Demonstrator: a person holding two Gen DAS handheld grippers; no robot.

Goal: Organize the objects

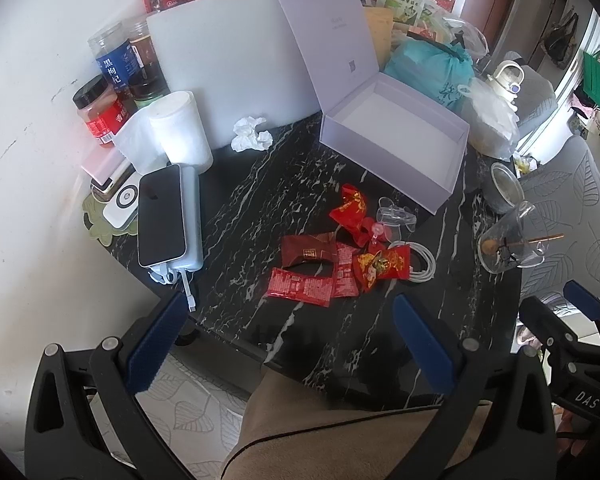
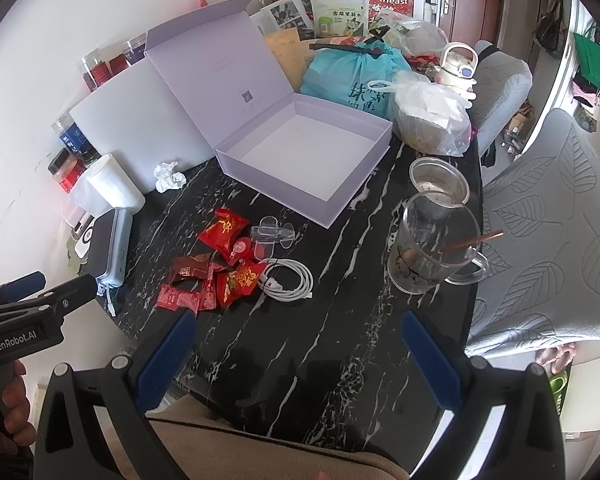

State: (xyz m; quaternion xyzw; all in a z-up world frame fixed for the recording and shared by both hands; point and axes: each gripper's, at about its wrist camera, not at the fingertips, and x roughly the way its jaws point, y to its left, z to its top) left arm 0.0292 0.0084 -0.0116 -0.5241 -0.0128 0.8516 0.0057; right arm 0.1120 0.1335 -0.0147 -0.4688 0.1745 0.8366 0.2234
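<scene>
An open, empty lilac box [image 1: 396, 148] [image 2: 304, 156] stands with its lid up on the black marble table [image 1: 260, 184] [image 2: 340, 280]. In front of it lie several red snack packets [image 1: 324, 264] [image 2: 220, 264], a coiled white cable [image 1: 420, 264] [image 2: 292, 276] and a clear plastic clip [image 1: 396, 216] [image 2: 272, 232]. My left gripper [image 1: 292, 312] is open and empty above the table's near edge. My right gripper [image 2: 300, 328] is open and empty, also at the near edge, to the right of the left one.
A phone on a power bank [image 1: 168, 220], a tissue roll [image 1: 180, 132], a crumpled tissue [image 1: 252, 134] and jars [image 1: 112, 64] sit at left. Glass cups [image 2: 432, 248], plastic bags [image 2: 432, 116] and a teal bag [image 2: 352, 76] stand at right. Chairs [image 2: 560, 240] flank the table.
</scene>
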